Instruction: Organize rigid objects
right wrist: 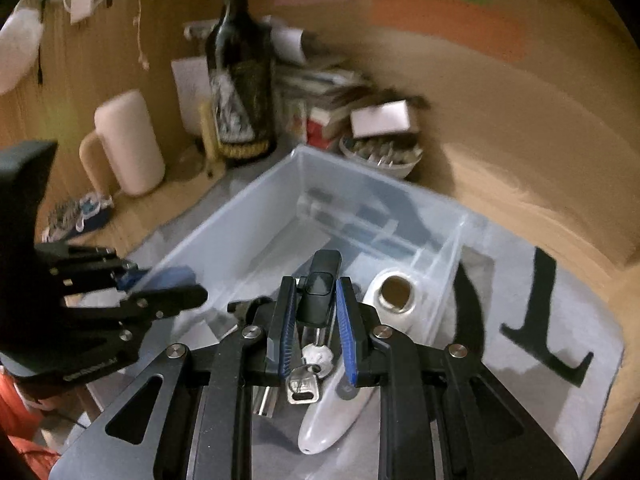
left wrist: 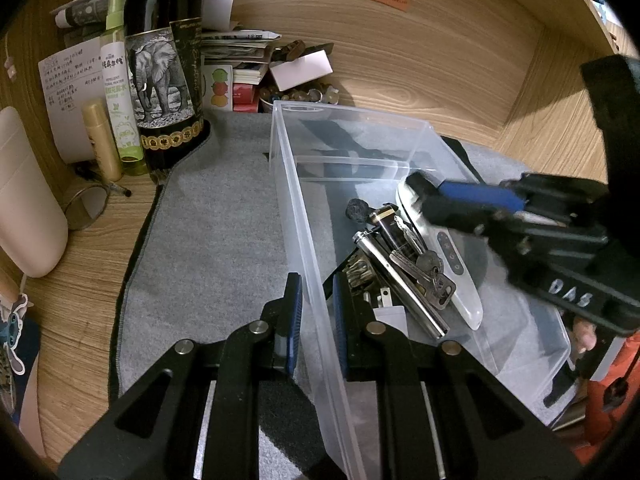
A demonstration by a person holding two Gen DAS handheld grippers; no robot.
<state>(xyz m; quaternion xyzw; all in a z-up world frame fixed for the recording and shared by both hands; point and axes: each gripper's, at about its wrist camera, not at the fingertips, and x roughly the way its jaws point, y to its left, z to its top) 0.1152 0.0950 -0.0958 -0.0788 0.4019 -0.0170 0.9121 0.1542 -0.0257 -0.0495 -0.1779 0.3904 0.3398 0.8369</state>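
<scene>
Clear plastic bin point(left wrist: 304, 200) wall sits clamped in your left gripper point(left wrist: 316, 312); your right gripper point(right wrist: 316, 320) pinches a black car key point(right wrist: 320, 280), whose dangling keys point(right wrist: 304, 388) may snag the clutter.

White letters "DAS" on the black body of the right tool point(left wrist: 416, 184). Green spray bottle point(left wrist: 120, 92) label reads "REPELLENT FLORAL WATER", above it Chinese characters, not made out. Wine bottle point(left wrist: 164, 60) side label: "Elephant" in script, beside an elephant drawing. Handwritten notes illegible.
</scene>
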